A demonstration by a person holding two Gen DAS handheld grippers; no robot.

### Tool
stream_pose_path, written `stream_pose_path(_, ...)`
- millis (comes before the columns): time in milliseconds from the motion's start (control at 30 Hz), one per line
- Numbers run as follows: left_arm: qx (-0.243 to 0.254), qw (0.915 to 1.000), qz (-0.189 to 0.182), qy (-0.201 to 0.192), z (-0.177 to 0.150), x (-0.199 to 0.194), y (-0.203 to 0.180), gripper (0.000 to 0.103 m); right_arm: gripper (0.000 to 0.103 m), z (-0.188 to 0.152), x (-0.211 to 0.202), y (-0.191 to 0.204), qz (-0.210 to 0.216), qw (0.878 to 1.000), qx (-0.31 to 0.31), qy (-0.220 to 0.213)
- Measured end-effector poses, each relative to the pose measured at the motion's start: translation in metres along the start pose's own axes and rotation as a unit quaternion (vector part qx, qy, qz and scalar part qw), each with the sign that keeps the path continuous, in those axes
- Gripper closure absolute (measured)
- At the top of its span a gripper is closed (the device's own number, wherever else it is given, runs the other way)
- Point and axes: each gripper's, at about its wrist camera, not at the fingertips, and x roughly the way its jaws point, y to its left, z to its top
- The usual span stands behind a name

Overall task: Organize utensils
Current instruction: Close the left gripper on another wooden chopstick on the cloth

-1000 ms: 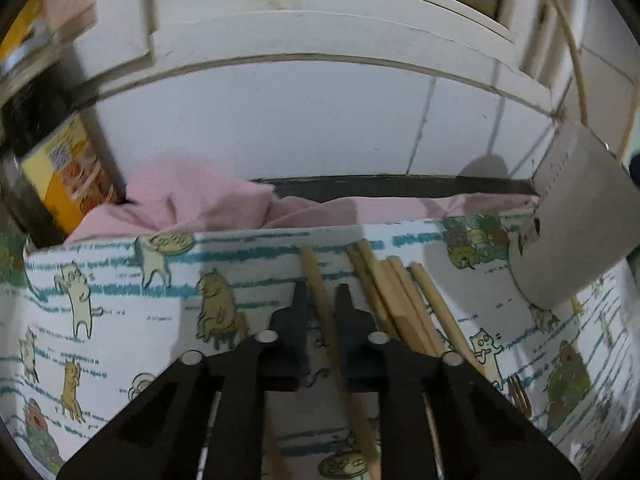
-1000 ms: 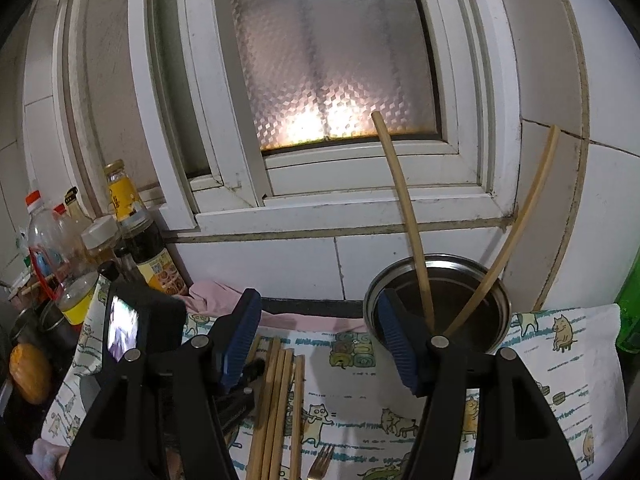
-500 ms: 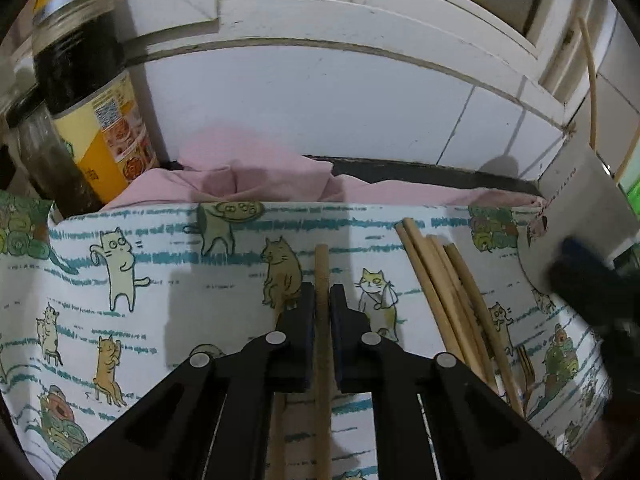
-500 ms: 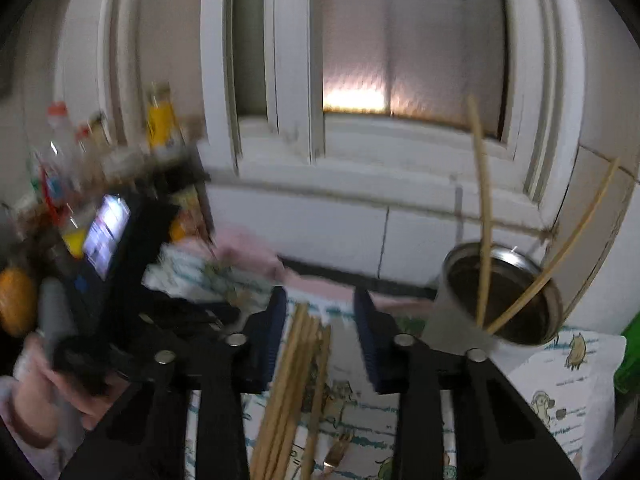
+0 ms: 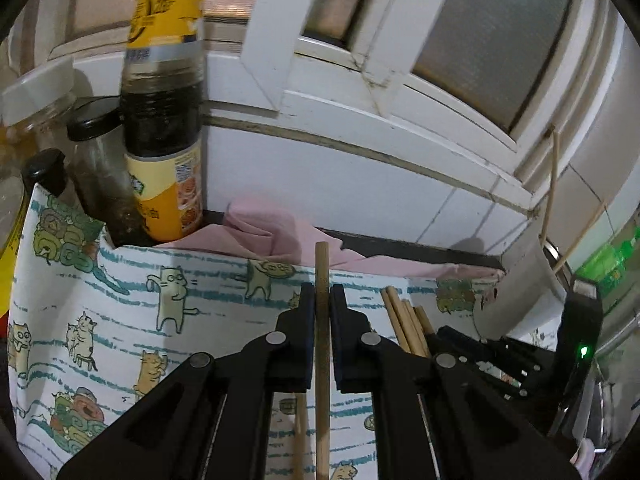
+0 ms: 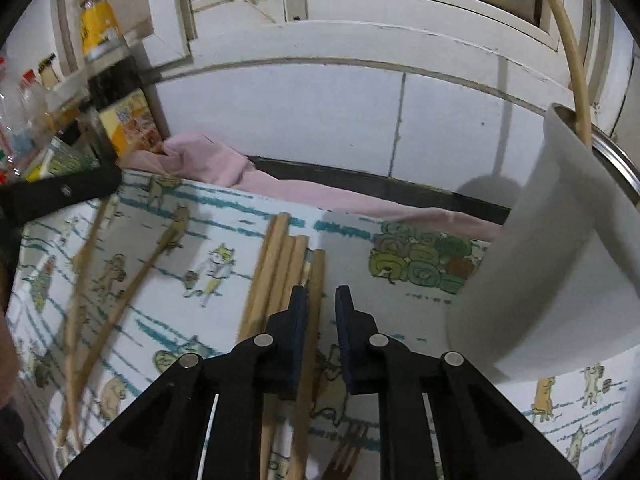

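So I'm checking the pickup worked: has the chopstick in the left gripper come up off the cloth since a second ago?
Yes. The chopstick, clamped in the left gripper, has risen: its tip now overlaps the pink cloth behind.

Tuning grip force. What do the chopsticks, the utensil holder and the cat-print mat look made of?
Chopstick in the left gripper: looks like bamboo or wood, matte tan, round blunt tip.
Loose chopsticks: same look.
Utensil holder: smooth matte pale wall, shiny metal rim; plastic or coated metal, can't tell.
Cat-print mat: fabric, judging by its folded, wrinkled edge.
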Motion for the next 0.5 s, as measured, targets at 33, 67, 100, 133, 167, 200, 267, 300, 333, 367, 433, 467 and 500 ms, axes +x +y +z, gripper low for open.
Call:
stream_pose_path(33,-0.006,1.0000,0.005,-0.001,0.000,0.000,0.006,0.097,0.087,0.000,0.001,0.000,-0.001,1.000,0.001,0.001)
stream_pose_path(67,-0.010,0.9999,0.014,0.000,0.000,-0.001,0.013,0.097,0.087,-0.001,0.001,0.002,-0.005,1.000,-0.002,0.000)
stream_pose_path(100,-0.013,0.9997,0.019,0.002,-0.002,-0.004,0.019,0.097,0.087,-0.001,0.001,0.003,-0.009,1.000,-0.006,0.000)
stream_pose_path(133,-0.015,0.9996,0.023,0.007,-0.002,-0.001,0.022,0.097,0.087,-0.002,0.002,0.003,-0.012,1.000,-0.007,0.000)
stream_pose_path(167,-0.016,0.9995,0.026,0.012,-0.002,0.002,0.024,0.097,0.087,-0.002,0.002,0.004,-0.015,1.000,-0.009,-0.001)
stream_pose_path(200,-0.018,0.9993,0.028,0.017,-0.003,0.003,0.025,0.097,0.087,-0.002,0.002,0.004,-0.019,1.000,-0.009,-0.003)
stream_pose_path(267,-0.016,0.9989,0.035,0.026,-0.005,0.008,0.025,0.097,0.087,-0.001,0.005,0.003,-0.029,1.000,-0.003,-0.007)
stream_pose_path(300,-0.015,0.9986,0.039,0.031,-0.006,0.009,0.026,0.097,0.088,0.000,0.006,0.002,-0.030,1.000,0.000,-0.009)
stream_pose_path(333,-0.015,0.9983,0.044,0.037,-0.006,0.010,0.027,0.097,0.092,0.001,0.007,0.000,-0.031,0.999,0.001,-0.010)
stream_pose_path(367,-0.017,0.9980,0.045,0.041,-0.007,0.011,0.029,0.097,0.093,0.001,0.007,-0.001,-0.030,0.999,0.002,-0.011)
stream_pose_path(433,-0.022,0.9977,0.041,0.049,-0.008,0.013,0.032,0.097,0.094,0.001,0.006,-0.003,-0.025,1.000,0.005,-0.011)
stream_pose_path(467,-0.023,0.9976,0.040,0.053,-0.009,0.015,0.032,0.097,0.094,0.001,0.006,-0.004,-0.021,1.000,0.007,-0.010)
stream_pose_path(500,-0.022,0.9974,0.042,0.055,-0.010,0.016,0.032,0.097,0.094,0.001,0.006,-0.005,-0.014,1.000,0.010,-0.009)
